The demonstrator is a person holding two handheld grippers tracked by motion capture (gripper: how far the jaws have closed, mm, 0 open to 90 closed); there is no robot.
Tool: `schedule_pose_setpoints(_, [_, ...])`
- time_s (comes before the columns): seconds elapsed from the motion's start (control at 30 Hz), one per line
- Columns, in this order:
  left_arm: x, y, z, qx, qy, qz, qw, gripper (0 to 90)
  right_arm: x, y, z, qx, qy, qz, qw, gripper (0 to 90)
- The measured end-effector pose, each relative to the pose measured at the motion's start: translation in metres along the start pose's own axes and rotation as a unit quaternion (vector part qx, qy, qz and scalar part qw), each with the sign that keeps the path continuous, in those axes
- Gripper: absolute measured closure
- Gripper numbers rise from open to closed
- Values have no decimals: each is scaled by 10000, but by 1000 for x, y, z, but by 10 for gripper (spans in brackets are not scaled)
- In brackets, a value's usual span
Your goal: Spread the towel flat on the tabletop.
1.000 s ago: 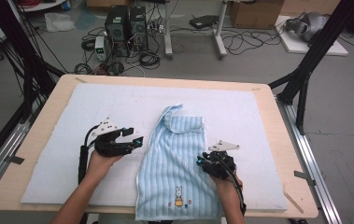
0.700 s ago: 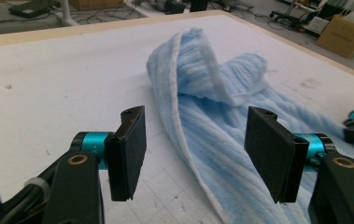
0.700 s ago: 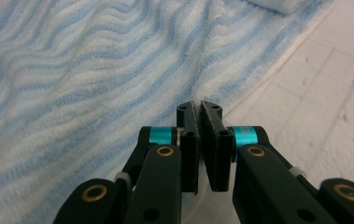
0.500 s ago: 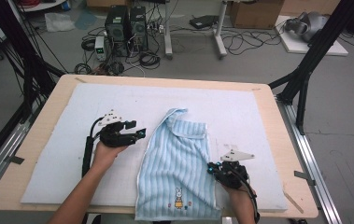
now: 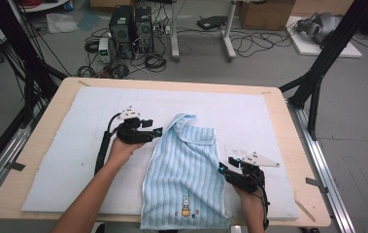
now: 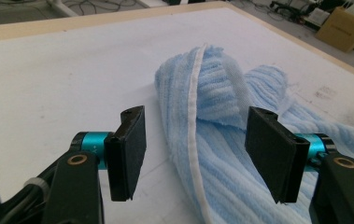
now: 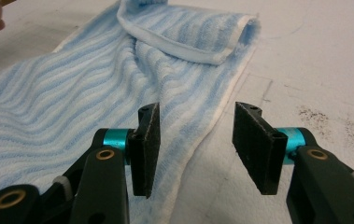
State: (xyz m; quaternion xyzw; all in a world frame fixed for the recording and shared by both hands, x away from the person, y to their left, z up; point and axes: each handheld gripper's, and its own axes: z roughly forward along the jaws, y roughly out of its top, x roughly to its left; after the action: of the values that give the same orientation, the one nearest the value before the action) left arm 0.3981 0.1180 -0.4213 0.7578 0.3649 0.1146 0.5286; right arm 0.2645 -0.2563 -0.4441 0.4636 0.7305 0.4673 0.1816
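A light-blue striped towel (image 5: 186, 165) with a small rabbit print lies lengthwise on the white mat (image 5: 65, 160); its far end is folded over. My left gripper (image 5: 158, 131) stands open just left of that folded far corner. In the left gripper view, the towel (image 6: 221, 93) rises ahead between the left gripper's (image 6: 196, 114) jaws, untouched. My right gripper (image 5: 222, 169) sits at the towel's right edge. Its jaws have just been opening. The hem of the towel (image 7: 95, 88) lies under the right gripper's (image 7: 198, 109) parted pads, not pinched.
The mat covers most of a wooden table (image 5: 298, 145), whose near edge runs just behind both hands. Black frame posts (image 5: 325, 58) stand at both far corners. Computers and cables (image 5: 133, 29) sit on the floor beyond the far edge.
My left gripper has slid away from me and to the right, up to the towel's folded corner. My right gripper's jaws have parted and the towel's right edge now lies flat.
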Motion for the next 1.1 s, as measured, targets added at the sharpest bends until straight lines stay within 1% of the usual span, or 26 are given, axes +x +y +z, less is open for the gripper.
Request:
schedule_pose_setpoints(0.1, [-2, -1, 19, 285, -20, 117, 9995, 385, 0, -1, 2, 23, -6, -39, 10000, 512])
schedule_pose_setpoints(0.17, [-1, -3, 30, 483, 120, 144, 9987, 387, 1, -2, 4, 44, 7, -65, 10000, 512])
schedule_pose_setpoints(0.2, [0, -5, 33, 585, 219, 124, 9980, 408, 1, -2, 5, 52, 5, -90, 9999, 512])
schedule_pose_setpoints(0.23, [2, -8, 35, 738, 307, 122, 9967, 466, 2, -2, 5, 98, 6, -105, 9999, 512])
schedule_pose_setpoints(0.27, [4, -11, 38, 845, 326, 78, 9959, 569, 2, -2, 6, 124, 3, -133, 9998, 507])
schedule_pose_setpoints(0.3, [5, -14, 40, 1029, 334, 123, 9941, 628, 2, -1, 7, 140, 19, -164, 9998, 506])
schedule_pose_setpoints(0.33, [4, -14, 39, 1025, 422, 230, 9936, 719, 3, 0, 9, 177, 37, -136, 9997, 506])
schedule_pose_setpoints(0.37, [4, -13, 37, 1080, 412, 282, 9929, 822, 5, 1, 11, 229, 42, -186, 9996, 505])
schedule_pose_setpoints(0.4, [4, -12, 35, 1128, 443, 310, 9921, 859, 6, 2, 13, 288, 10, -246, 9993, 506])
schedule_pose_setpoints(0.43, [4, -11, 31, 1207, 468, 339, 9910, 864, 8, 3, 17, 370, -5, -302, 9989, 510])
schedule_pose_setpoints(0.47, [5, -11, 29, 1246, 477, 314, 9906, 867, 10, 5, 21, 511, -23, -366, 9980, 537])
schedule_pose_setpoints(0.5, [6, -13, 25, 1220, 461, 256, 9911, 868, 12, 5, 23, 574, -72, -424, 9974, 588])
schedule_pose_setpoints(0.53, [8, -14, 20, 1225, 477, 205, 9911, 868, 13, 6, 26, 688, -47, -502, 9964, 685])
schedule_pose_setpoints(0.6, [10, -17, 10, 1164, 478, 90, 9920, 868, 15, 7, 29, 902, 15, -632, 9939, 802])
schedule_pose_setpoints(0.63, [11, -20, 5, 1119, 480, 64, 9925, 868, 16, 7, 29, 906, 103, -696, 9934, 847])
schedule_pose_setpoints(0.67, [13, -21, 1, 1094, 480, 21, 9928, 867, 17, 7, 28, 948, 193, -658, 9931, 853])
schedule_pose_setpoints(0.7, [14, -23, -3, 1067, 487, -37, 9931, 866, 17, 6, 28, 952, 238, -696, 9927, 858])
schedule_pose_setpoints(0.8, [18, -28, -13, 1053, 480, -127, 9932, 860, 20, 4, 24, 969, 415, -659, 9922, 860])
schedule_pose_setpoints(0.83, [18, -30, -14, 1091, 425, -168, 9930, 859, 22, 3, 23, 996, 461, -651, 9918, 860])
schedule_pose_setpoints(0.9, [18, -31, -14, 1177, 386, -128, 9922, 857, 25, 1, 20, 1022, 512, -701, 9910, 859])
schedule_pose_setpoints(0.93, [17, -31, -13, 1126, 351, -125, 9929, 849, 26, 1, 20, 1033, 540, -724, 9905, 852])
schedule_pose_setpoints(0.97, [16, -31, -13, 1080, 359, -121, 9934, 816, 27, 1, 20, 1044, 578, -766, 9899, 795])
schedule_pose_setpoints(1.0, [17, -30, -13, 1005, 389, -153, 9941, 734, 27, 2, 19, 999, 567, -770, 9904, 711])
schedule_pose_setpoints(1.03, [17, -30, -14, 826, 385, -225, 9956, 666, 26, 4, 19, 903, 616, -801, 9908, 675])
schedule_pose_setpoints(1.07, [17, -29, -16, 750, 381, -256, 9961, 578, 25, 8, 19, 745, 596, -831, 9920, 611])
schedule_pose_setpoints(1.1, [17, -28, -18, 637, 372, -278, 9969, 523, 25, 11, 19, 653, 597, -851, 9924, 593])
